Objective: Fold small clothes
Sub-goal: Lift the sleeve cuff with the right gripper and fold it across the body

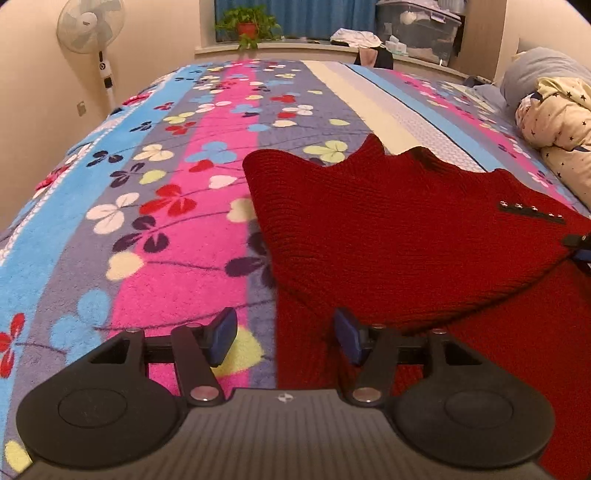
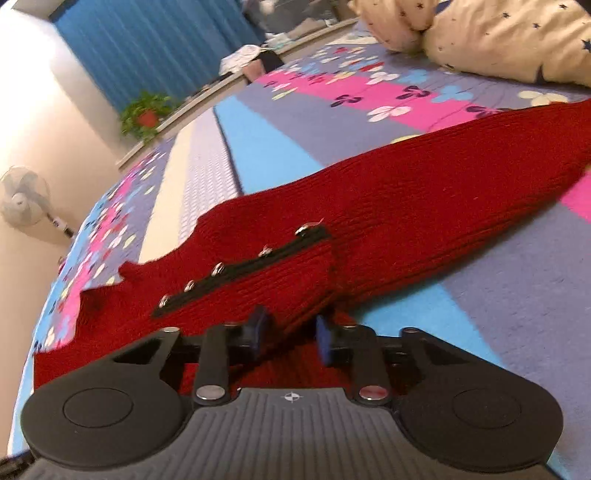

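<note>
Covering the frame's lower right, red knit sweater (image 1: 388,229) lies on floral bed blanket (image 1: 166,184), partly folded, black snap strip (image 2: 243,273) on top. Left tongs (image 1: 286,338) open, empty; right tongs (image 2: 291,332) pinching sweater's fold.

From my left camera the knit garment (image 1: 388,221) lies on the bed blanket (image 1: 166,184), right of centre; its snap strip (image 1: 532,213) sits near its right edge; a bundled quilt (image 1: 561,125) lies further right; behind the bed, a fan (image 1: 90,26) stands left, a potted plant (image 1: 247,26) on the sill.
</note>
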